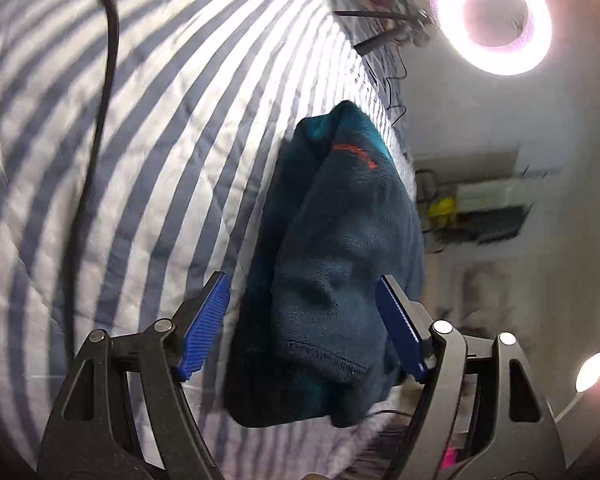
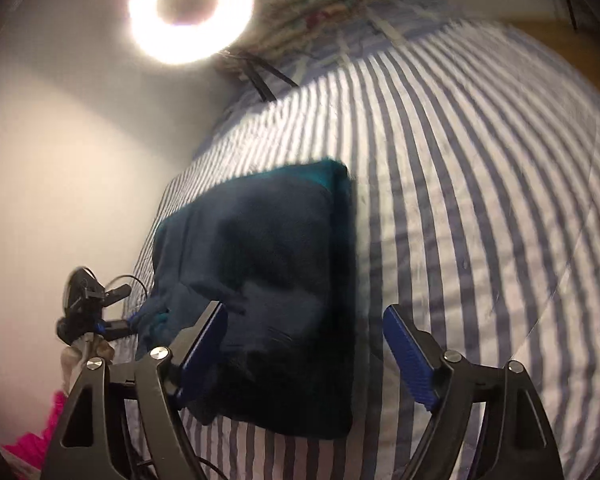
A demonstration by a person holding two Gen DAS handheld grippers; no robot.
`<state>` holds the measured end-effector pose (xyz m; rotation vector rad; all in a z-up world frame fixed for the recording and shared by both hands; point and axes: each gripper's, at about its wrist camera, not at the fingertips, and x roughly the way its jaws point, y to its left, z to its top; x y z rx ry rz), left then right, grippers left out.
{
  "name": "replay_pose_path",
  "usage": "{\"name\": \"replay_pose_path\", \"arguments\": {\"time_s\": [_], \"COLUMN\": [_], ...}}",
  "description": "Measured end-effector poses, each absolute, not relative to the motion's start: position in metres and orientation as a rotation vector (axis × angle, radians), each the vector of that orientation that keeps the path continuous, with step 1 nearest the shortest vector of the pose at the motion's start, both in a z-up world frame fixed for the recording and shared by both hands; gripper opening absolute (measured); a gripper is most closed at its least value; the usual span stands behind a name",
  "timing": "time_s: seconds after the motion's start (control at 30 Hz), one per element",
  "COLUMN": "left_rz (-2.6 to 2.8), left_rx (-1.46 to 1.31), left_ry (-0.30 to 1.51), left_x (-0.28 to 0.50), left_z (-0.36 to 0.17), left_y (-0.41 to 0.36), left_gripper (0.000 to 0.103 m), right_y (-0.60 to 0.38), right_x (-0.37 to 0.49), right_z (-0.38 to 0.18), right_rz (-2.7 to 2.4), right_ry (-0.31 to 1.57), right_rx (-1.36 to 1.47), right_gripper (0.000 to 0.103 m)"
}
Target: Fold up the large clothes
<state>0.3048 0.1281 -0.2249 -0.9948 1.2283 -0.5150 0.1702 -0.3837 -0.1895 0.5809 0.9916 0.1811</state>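
A dark teal fleece garment (image 1: 340,240) with a small orange mark (image 1: 356,154) lies folded into a thick bundle on the blue-and-white striped bedcover (image 1: 160,140). My left gripper (image 1: 302,278) stands open with the bundle's near end between its blue pads (image 1: 206,320), which do not squeeze it. In the right wrist view the garment (image 2: 268,240) is a neat rectangle near the bed's left edge. My right gripper (image 2: 305,306) is open over its near right corner. The left gripper (image 2: 118,308) shows at the garment's left side.
A bright ring light (image 1: 492,16) stands past the bed's far end. A black cable (image 1: 104,100) runs across the bedcover (image 2: 460,200). Beside the bed are a pale wall (image 2: 80,160), a shelf with a yellow item (image 1: 442,208), and something pink (image 2: 32,448) on the floor.
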Motion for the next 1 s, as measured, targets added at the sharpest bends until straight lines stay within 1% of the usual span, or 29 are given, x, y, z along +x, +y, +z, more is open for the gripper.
{"name": "replay_pose_path", "arguments": {"time_s": [0.1, 0.2, 0.33, 0.47, 0.5, 0.53, 0.6, 0.63, 0.67, 0.7, 0.77, 0.87, 1.0], "left_rz": [-0.531, -0.569, -0.578, -0.567, -0.562, -0.554, -0.533, -0.522, -0.51, -0.504, -0.495, -0.487, -0.493], "left_rx": [-1.044, -1.013, -0.96, -0.842, -0.8, -0.761, -0.684, -0.655, -0.624, -0.604, -0.553, -0.472, -0.418], "left_ry": [1.257, 1.271, 1.285, 1.281, 1.273, 1.262, 1.239, 1.232, 1.222, 1.211, 1.185, 1.143, 1.09], "left_x": [0.306, 0.306, 0.31, 0.317, 0.318, 0.318, 0.319, 0.318, 0.318, 0.316, 0.313, 0.313, 0.312], "left_z": [-0.236, -0.238, -0.239, -0.235, -0.232, -0.23, -0.223, -0.22, -0.217, -0.216, -0.207, -0.191, -0.168], "left_y": [0.126, 0.115, 0.097, 0.075, 0.068, 0.062, 0.05, 0.046, 0.042, 0.038, 0.032, 0.016, -0.007], "left_gripper": [0.077, 0.077, 0.077, 0.076, 0.076, 0.075, 0.068, 0.061, 0.056, 0.053, 0.045, 0.04, 0.037], "right_y": [-0.392, -0.394, -0.39, -0.382, -0.377, -0.372, -0.366, -0.362, -0.359, -0.357, -0.349, -0.331, -0.313], "right_x": [0.17, 0.175, 0.18, 0.19, 0.19, 0.193, 0.198, 0.2, 0.202, 0.202, 0.204, 0.205, 0.205], "right_z": [-0.215, -0.234, -0.244, -0.248, -0.245, -0.246, -0.251, -0.251, -0.25, -0.247, -0.237, -0.213, -0.184], "right_rz": [0.218, 0.243, 0.279, 0.312, 0.319, 0.345, 0.367, 0.37, 0.371, 0.369, 0.356, 0.321, 0.302], "right_ry": [1.037, 1.066, 1.043, 1.025, 1.023, 1.025, 1.043, 1.042, 1.041, 1.041, 1.037, 1.016, 0.965], "right_rx": [0.696, 0.769, 0.816, 0.823, 0.812, 0.812, 0.826, 0.814, 0.797, 0.781, 0.714, 0.55, 0.43], "right_gripper": [0.083, 0.085, 0.085, 0.084, 0.081, 0.067, 0.06, 0.055, 0.051, 0.048, 0.039, 0.032, 0.025]}}
